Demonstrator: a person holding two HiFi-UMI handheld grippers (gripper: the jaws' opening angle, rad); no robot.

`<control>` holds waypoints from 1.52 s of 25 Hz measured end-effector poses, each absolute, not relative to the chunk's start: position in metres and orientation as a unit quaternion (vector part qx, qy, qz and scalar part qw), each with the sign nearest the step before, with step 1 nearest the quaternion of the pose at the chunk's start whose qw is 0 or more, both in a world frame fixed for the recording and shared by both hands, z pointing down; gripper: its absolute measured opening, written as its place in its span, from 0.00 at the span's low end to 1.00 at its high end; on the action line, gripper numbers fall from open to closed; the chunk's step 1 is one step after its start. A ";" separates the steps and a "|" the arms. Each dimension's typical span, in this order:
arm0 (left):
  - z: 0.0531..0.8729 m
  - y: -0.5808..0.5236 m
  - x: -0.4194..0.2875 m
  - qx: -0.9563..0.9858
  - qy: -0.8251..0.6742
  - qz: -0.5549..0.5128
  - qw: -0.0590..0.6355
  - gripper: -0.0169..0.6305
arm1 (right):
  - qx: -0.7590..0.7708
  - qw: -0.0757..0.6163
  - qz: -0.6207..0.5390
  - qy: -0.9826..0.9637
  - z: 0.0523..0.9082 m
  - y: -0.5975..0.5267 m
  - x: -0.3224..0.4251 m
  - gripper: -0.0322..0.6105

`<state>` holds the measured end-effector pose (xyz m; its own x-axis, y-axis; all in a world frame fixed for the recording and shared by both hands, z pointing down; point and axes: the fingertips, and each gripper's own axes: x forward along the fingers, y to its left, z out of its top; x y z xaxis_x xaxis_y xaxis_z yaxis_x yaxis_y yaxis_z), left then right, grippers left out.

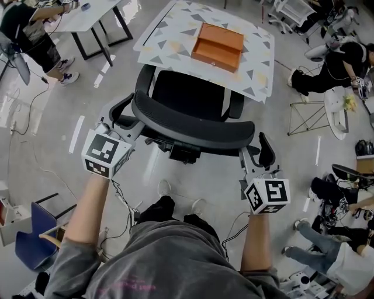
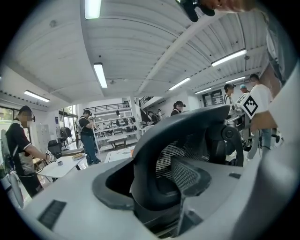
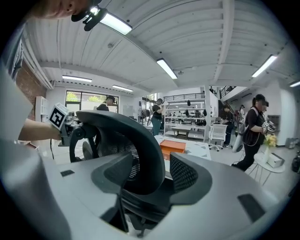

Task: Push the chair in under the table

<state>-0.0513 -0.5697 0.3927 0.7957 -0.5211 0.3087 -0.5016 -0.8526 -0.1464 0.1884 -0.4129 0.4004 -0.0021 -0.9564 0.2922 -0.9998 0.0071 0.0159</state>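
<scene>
A black mesh office chair [image 1: 193,125] stands with its seat [image 1: 187,93] partly under the white table [image 1: 169,35] with grey triangles. My left gripper [image 1: 127,120] is at the left end of the backrest. In the left gripper view the backrest rim [image 2: 145,154] lies between the jaws of the left gripper [image 2: 150,183], with a dark gap beside the left pad. My right gripper [image 1: 248,153] holds the right end of the backrest. In the right gripper view the right gripper [image 3: 145,176] has both pads against the backrest rim [image 3: 150,150].
An orange box [image 1: 217,45] lies on the table. A person [image 1: 29,35] stands by another white table [image 1: 87,14] at the far left. Someone sits on the floor at the right [image 1: 333,70] near a small round table [image 1: 336,105]. A blue chair [image 1: 32,242] and cables lie at the lower left.
</scene>
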 end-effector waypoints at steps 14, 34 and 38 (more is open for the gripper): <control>0.383 -0.527 -0.070 -0.937 0.305 -0.167 0.022 0.40 | 0.684 0.079 0.091 -0.720 0.384 -0.378 0.186 0.42; 0.361 -0.445 -0.074 -0.938 0.324 -0.117 0.018 0.27 | 0.651 0.061 0.073 -0.753 0.363 -0.330 0.161 0.39; 0.353 -0.432 -0.076 -0.938 0.331 -0.105 0.014 0.23 | 0.646 0.058 0.066 -0.758 0.357 -0.324 0.158 0.37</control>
<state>-0.0758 -0.4323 0.3535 0.7584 -0.6243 0.1874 -0.6183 -0.7800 -0.0965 0.1582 -0.3240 0.3574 -0.1591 -0.9720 0.1732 -0.9873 0.1569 -0.0260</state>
